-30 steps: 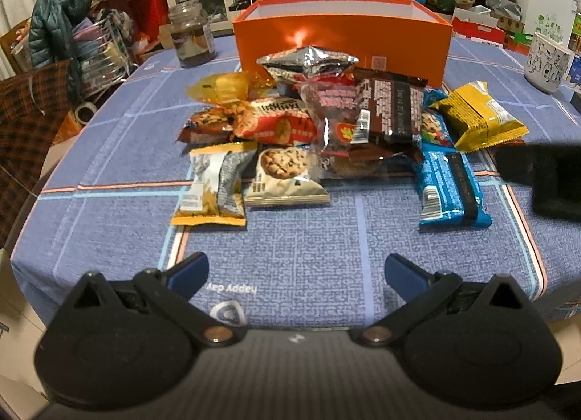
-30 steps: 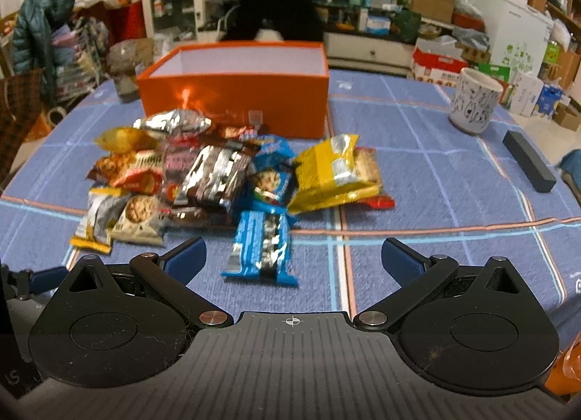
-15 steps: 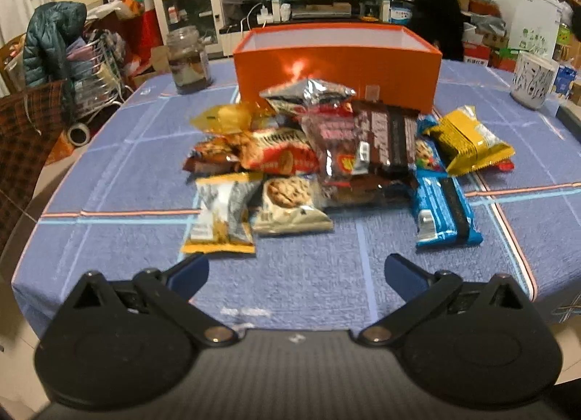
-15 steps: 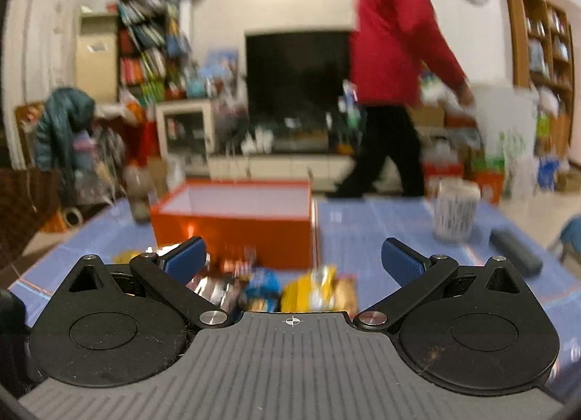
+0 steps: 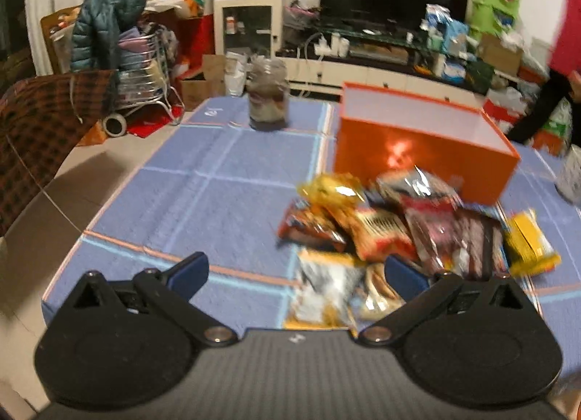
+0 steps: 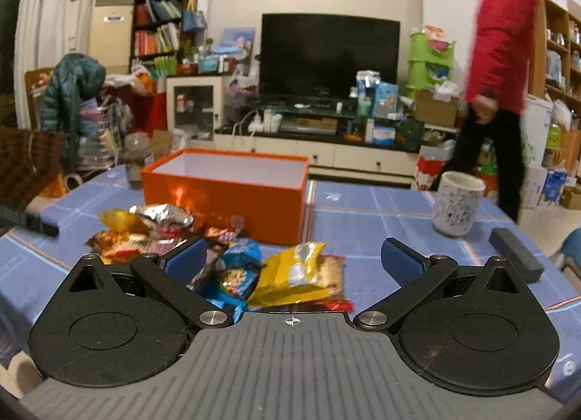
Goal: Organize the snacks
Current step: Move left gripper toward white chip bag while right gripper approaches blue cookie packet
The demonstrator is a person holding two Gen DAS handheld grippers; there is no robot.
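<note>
A: Orange cardboard is your landmark in the left wrist view: the open orange rectangular box stands on the blue checked tablecloth, its mouth facing up, so I judge it is where the snacks should go. The heap of crinkly foil and plastic snack packets lies just in front of the box, some nearly touching its front wall. None looks to be inside, though you cannot see the floor of the box.

B: And my left gripper?

A: Its jaws stand wide apart with nothing between them, in front of the heap and off toward the side where the brown-filled glass jar stands beside the box. The view is blurred.

B: The right wrist view?

A: Your right gripper is also spread and empty, low in front of the box, with the yellow foil packet between the fingers in view but not pinched. The white patterned cup and black bar sit on the far side from the jar, well apart from the box.
</note>
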